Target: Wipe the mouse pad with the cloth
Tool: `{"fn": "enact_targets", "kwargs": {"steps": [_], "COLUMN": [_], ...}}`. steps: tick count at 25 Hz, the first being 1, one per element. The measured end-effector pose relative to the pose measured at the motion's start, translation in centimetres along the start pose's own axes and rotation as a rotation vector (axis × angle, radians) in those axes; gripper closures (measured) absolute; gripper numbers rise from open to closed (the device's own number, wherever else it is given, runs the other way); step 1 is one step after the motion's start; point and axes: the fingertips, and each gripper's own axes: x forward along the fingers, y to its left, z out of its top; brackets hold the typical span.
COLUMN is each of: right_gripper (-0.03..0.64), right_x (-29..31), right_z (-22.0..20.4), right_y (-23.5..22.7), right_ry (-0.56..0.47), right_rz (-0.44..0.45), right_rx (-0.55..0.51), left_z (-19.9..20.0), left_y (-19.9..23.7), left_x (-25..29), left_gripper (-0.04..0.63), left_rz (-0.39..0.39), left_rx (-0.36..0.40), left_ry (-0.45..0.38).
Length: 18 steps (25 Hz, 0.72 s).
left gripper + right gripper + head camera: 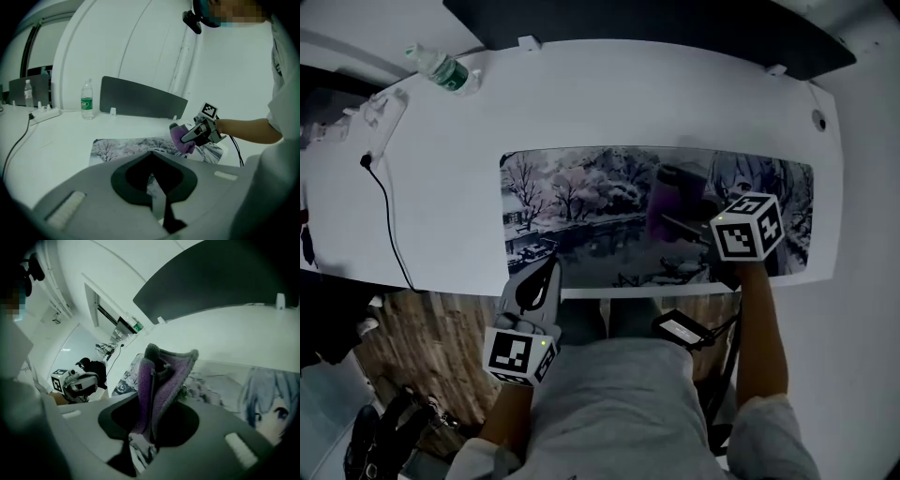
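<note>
Mouse pad (581, 216): a long printed mat, being borne flat on the white table (441, 187), its near edge running along the table's near edge. It is being left uncovered except at the right, so nearly all of it is being offered to the wipe. Cloth (670, 202): purple and folded, being held over the right part of the pad, apparently down against the print, though contact is not being shown outright. It is being bunched into a wad, presumably so that a thick face is being presented to the surface. Right gripper (689, 230): jaws being closed on the cloth's near fold, parted only by the fabric's thickness, the rest standing out beyond the tips. Left gripper (534, 281): being held at the pad's near left corner, probably being parked clear of the wiping path. Its jaws are being drawn together to a thin slit, with nothing being gripped. Farther out: a bottle (441, 70) and a power strip (380, 117) are being stood at the far left, with a cable (389, 216) trailing towards the near edge.
</note>
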Motion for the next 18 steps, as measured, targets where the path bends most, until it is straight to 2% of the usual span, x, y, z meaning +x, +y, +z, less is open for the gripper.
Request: {"fn": "enact_targets", "kwargs": {"steps": [11,18], "right_gripper": [0.512,0.512], "right_x": [14.0,20.4], "right_z": [1.2,1.5], "right_y": [12.9,17.3], "right_ry": [0.123,0.220], "right_rz": [0.165,0.221], "right_rx": [-0.045,-0.066], "left_z": [-2.9,-4.2], "left_y": [9.1,13.2], "left_x": [-7.2,-10.6], "left_gripper": [0.580,0.580], "left_rz": [0.067,0.118], "left_rx": [-0.063,-0.097], "left_ry": [-0.052,-0.070]}}
